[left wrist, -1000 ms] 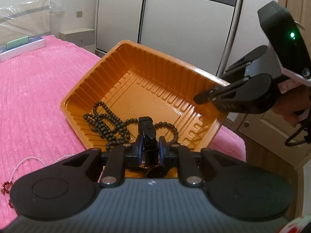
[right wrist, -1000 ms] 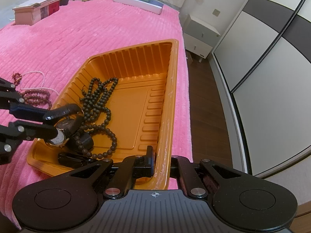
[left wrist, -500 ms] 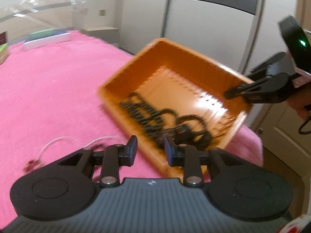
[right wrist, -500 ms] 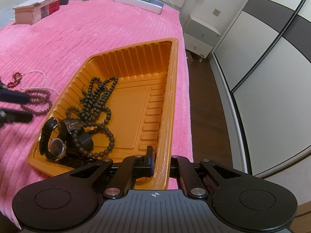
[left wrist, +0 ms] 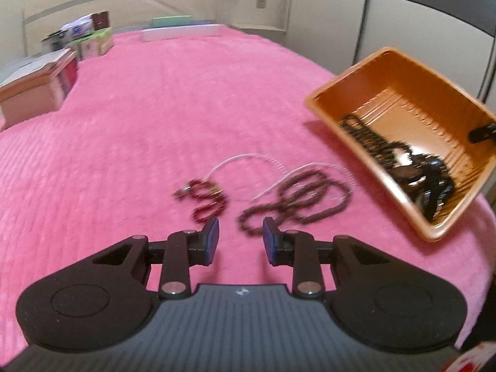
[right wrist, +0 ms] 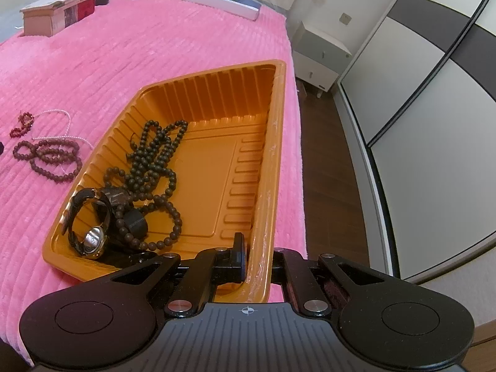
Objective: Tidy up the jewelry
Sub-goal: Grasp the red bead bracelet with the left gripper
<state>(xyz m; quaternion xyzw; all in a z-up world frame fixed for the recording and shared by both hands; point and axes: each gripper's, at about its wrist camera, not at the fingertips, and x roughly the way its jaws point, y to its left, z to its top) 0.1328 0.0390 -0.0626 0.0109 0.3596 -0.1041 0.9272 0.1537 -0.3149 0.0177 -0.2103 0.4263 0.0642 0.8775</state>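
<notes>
Soft indoor light; left wrist view motion-blurred, right wrist view sharp, edges fisheye-bent.

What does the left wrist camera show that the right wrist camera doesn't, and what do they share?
Only the left wrist view shows the left claw, open and empty over the pink bedspread, with the red bead bracelet close ahead.

Only the right wrist view shows the right claw shut on the orange tray wall, the wristwatch sharply, and the wooden floor.

Both show the tray, the black bead necklace in it, the brown bead string and the white bead strand on the bedspread, plus the boxes beyond.
</notes>
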